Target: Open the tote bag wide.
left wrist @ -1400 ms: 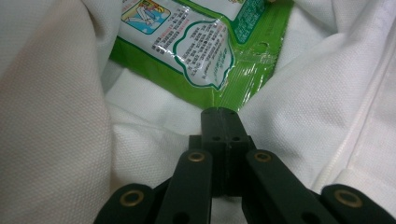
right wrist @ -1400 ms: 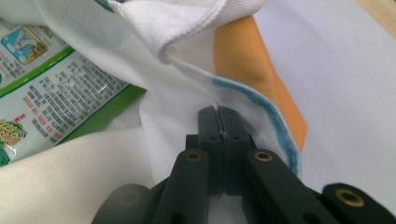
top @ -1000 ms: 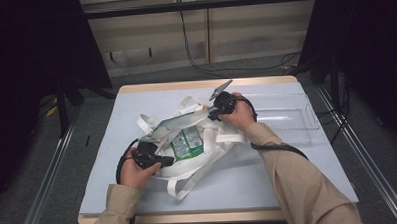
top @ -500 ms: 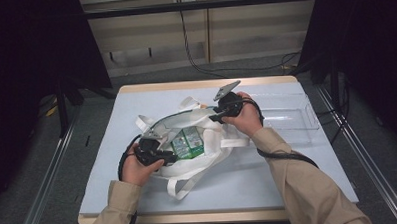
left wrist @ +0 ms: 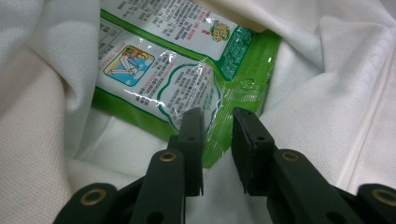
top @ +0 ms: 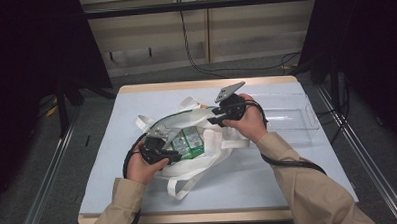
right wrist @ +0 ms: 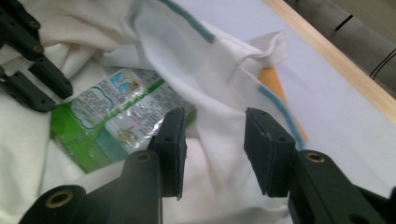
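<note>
A white cloth bag lies flat mid-table with its mouth open, and a green printed packet lies inside it. My left gripper is at the bag's near left rim. Its jaws came apart and have just drawn in slightly. They stand open, with the packet's corner in the gap and not pinched. My right gripper hovers at the far rim. Its jaws have been opening and stand apart over white cloth, beside the packet.
A clear plastic tray sits at the table's right, just beyond my right hand. The bag's loose handles trail toward the table's near edge. My left gripper's fingers show at the right gripper view's upper left.
My right hand has lifted slightly off the bag's far rim, and the bag's top edge there has sunk flatter. The left hand has hardly moved.
</note>
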`<state>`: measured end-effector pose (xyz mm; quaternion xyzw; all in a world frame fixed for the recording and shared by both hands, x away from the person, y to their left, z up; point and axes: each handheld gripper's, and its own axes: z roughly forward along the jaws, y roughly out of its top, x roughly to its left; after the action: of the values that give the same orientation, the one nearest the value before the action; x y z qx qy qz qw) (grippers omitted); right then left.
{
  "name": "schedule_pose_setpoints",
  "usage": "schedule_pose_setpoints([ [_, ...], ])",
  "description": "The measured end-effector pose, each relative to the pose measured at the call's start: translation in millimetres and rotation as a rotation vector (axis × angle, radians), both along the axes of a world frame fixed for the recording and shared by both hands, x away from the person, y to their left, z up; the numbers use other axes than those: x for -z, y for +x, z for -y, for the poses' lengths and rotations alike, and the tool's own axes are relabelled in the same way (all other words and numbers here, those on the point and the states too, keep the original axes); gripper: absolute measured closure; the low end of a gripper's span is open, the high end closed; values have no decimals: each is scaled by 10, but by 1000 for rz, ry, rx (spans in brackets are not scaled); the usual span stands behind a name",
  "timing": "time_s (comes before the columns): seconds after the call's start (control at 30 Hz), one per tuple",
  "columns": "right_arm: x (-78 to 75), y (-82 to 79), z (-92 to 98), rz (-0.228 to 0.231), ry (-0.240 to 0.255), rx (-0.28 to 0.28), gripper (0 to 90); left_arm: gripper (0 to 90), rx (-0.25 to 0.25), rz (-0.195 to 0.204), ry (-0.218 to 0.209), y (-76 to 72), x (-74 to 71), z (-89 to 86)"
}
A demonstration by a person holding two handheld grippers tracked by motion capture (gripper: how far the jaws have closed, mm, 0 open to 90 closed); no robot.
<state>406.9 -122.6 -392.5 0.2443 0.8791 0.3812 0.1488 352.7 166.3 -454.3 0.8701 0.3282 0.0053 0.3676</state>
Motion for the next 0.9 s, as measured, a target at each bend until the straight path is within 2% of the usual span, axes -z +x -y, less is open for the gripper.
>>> schedule_pose_setpoints([
  [0.07, 37, -62, -71, -21, 27, -19, 598, 739, 1, 2, 0, -2, -1, 0],
  [0.13, 80, -114, -130, -18, 5, -52, 638, 747, 2, 0, -3, -5, 3, 2],
  [0.3, 194, -204, -221, -45, 13, -98, 718, 782, 3, 8, -7, -10, 3, -2],
  [0.4, 231, -261, -287, -47, -7, -122, 734, 796, 9, 1, -8, -7, 8, 0],
  [0.47, 261, -297, -335, -50, -15, -144, 789, 802, 10, 1, -3, -8, 14, 3],
  [0.6, 376, -385, -447, -64, -35, -163, 786, 810, 12, -3, -4, -10, 20, 7],
  [0.77, 501, -426, -547, -82, -34, -189, 813, 851, 15, -13, -9, -14, 26, 13],
  [0.87, 557, -451, -600, -83, -94, -212, 850, 863, 14, -18, -11, -13, 35, 12],
  [0.9, 575, -460, -600, -84, -97, -204, 868, 863, 14, -17, -12, -13, 35, 10],
])
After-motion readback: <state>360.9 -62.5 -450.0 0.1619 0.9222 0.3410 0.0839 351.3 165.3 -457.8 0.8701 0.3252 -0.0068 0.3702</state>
